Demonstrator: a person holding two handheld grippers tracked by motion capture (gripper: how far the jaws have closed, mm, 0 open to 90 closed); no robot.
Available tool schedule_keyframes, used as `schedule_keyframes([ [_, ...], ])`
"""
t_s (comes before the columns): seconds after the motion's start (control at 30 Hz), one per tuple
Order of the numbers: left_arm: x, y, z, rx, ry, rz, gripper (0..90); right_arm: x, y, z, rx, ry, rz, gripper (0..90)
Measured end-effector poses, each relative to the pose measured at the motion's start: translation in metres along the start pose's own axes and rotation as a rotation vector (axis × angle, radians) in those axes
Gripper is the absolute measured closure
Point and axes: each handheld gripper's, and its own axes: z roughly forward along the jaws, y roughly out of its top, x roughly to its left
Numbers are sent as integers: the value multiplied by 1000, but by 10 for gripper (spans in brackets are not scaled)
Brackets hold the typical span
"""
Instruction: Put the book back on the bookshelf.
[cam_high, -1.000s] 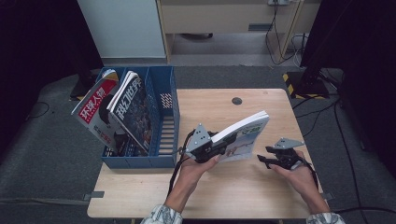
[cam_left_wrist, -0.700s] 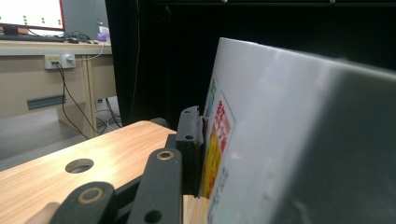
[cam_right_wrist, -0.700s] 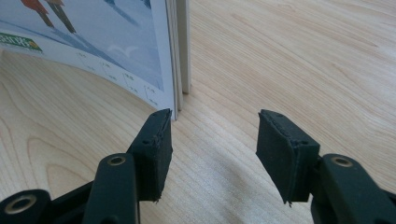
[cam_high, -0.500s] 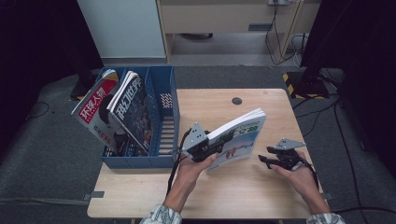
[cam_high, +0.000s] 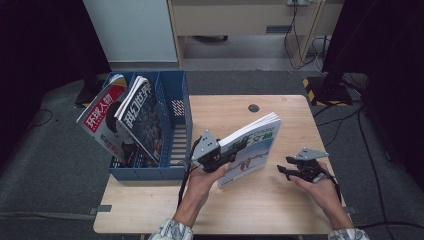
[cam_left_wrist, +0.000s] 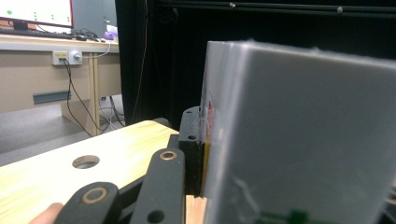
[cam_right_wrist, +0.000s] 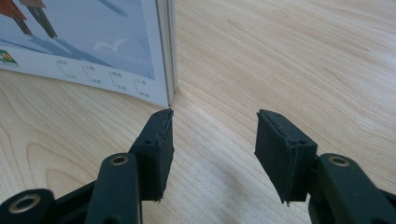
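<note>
My left jaws (cam_high: 226, 156) are clamped on the spine edge of the book (cam_high: 252, 145), which stands tilted on the bench (cam_high: 280, 210) just right of the rack (cam_high: 175, 125). My right jaws (cam_right_wrist: 212, 140) stand half open and empty beside its lower corner. I'd keep the clamp firm, lift the book clear, and aim it upright at the rack's free slot.

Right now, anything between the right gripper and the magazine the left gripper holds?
Nothing: bare tabletop lies between the open right gripper and the magazine, seen in the right gripper view. The left gripper clamps it.
</note>
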Motion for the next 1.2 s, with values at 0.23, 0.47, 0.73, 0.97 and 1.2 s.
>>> schedule_keyframes([
  [0.23,2,6,-5,-21,8,-6,728,0,0,0,-7,-4,-2,472],
  [0.47,5,8,-9,-25,23,-1,728,1,0,0,3,-11,5,467],
  [0.73,9,8,-11,-25,36,-11,729,-1,-2,5,27,-14,30,368],
  [0.97,11,13,-16,-44,45,-19,729,-3,-4,6,40,-21,47,339],
  [1.2,11,18,-23,-42,51,-16,729,-3,-5,8,54,-29,72,305],
])
